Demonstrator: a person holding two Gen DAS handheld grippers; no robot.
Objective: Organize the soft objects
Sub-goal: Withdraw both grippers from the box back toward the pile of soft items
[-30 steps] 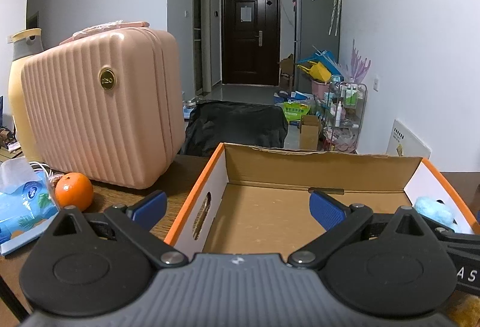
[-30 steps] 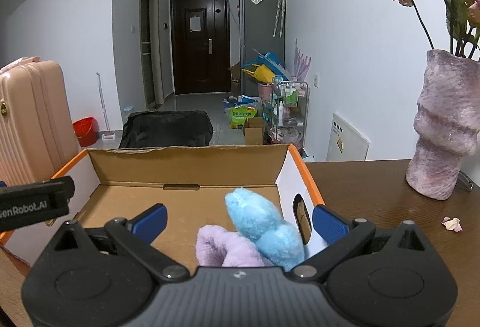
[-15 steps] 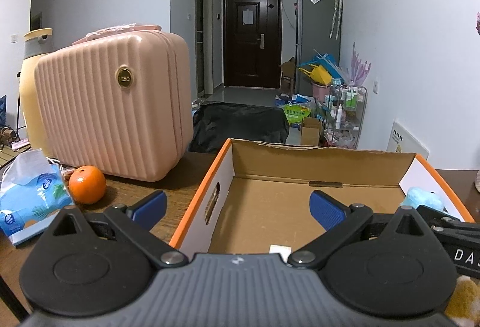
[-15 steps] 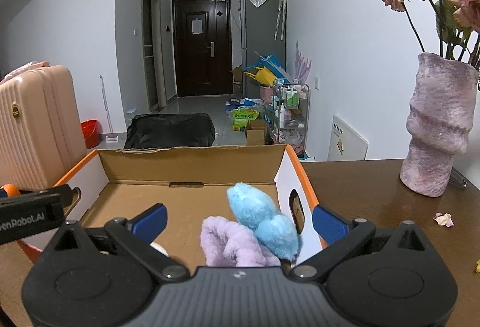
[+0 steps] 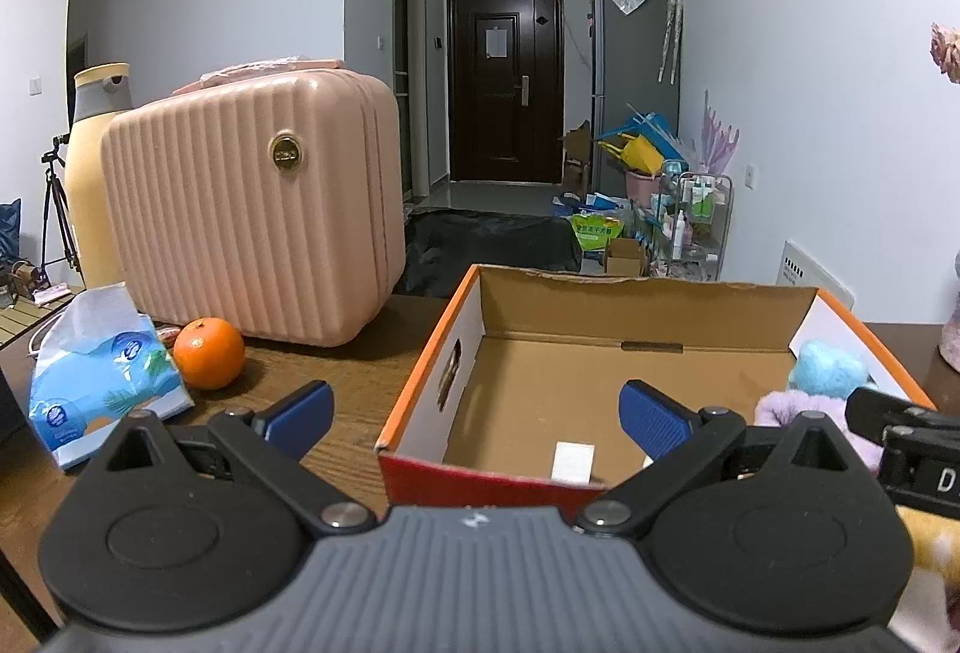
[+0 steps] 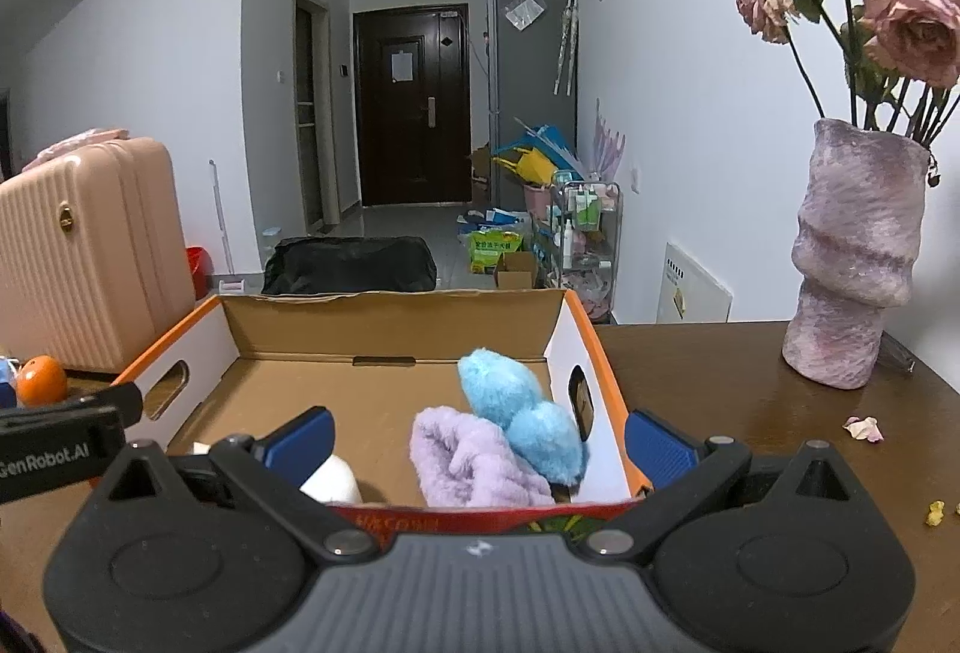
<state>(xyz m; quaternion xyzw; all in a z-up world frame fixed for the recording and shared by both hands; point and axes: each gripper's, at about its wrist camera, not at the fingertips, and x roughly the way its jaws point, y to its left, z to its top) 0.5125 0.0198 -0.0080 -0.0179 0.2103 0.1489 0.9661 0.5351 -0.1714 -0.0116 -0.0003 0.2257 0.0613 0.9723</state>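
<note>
Right wrist view: right gripper spread, empty, nearer the purple plush and blue plush lying straight ahead in the box right corner; left gripper also spread, empty.

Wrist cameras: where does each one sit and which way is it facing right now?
Left wrist: on the left gripper, open, facing the cardboard box and pink suitcase; right gripper's body at right edge.
Right wrist: on the right gripper, open, over the blue plush; left gripper's body at left edge.
Shared: box, suitcase, orange, blue plush.
</note>
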